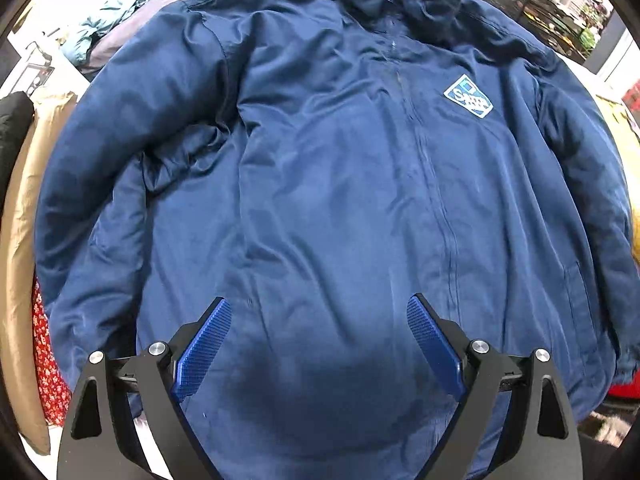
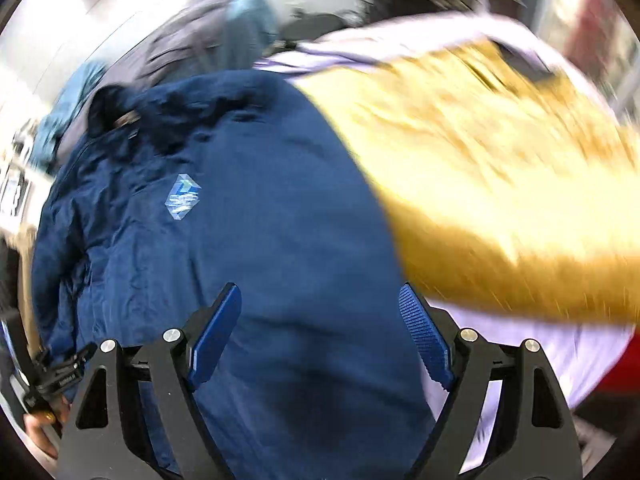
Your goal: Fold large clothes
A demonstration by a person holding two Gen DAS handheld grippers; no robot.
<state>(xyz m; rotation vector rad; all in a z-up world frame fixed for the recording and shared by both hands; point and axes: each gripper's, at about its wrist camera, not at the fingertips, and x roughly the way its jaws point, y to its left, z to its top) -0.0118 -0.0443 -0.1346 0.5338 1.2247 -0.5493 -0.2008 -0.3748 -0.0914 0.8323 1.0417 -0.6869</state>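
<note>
A large navy blue jacket (image 1: 340, 184) lies spread front-up, zipped, with a diamond logo patch (image 1: 468, 98) on the chest and the collar at the far end. My left gripper (image 1: 318, 308) is open and empty, hovering over the jacket's lower front near the hem. The jacket also shows in the blurred right wrist view (image 2: 248, 216), with its patch (image 2: 183, 197) at the left. My right gripper (image 2: 320, 300) is open and empty above the jacket's right side, near its edge.
A yellow-gold garment (image 2: 500, 176) lies right of the jacket over pale lilac cloth (image 2: 560, 364). A tan cloth (image 1: 24, 208) and a red floral cloth (image 1: 46, 364) lie at the left. More clothes (image 1: 112, 16) are piled at the far left. A black rack (image 1: 532, 4) stands behind.
</note>
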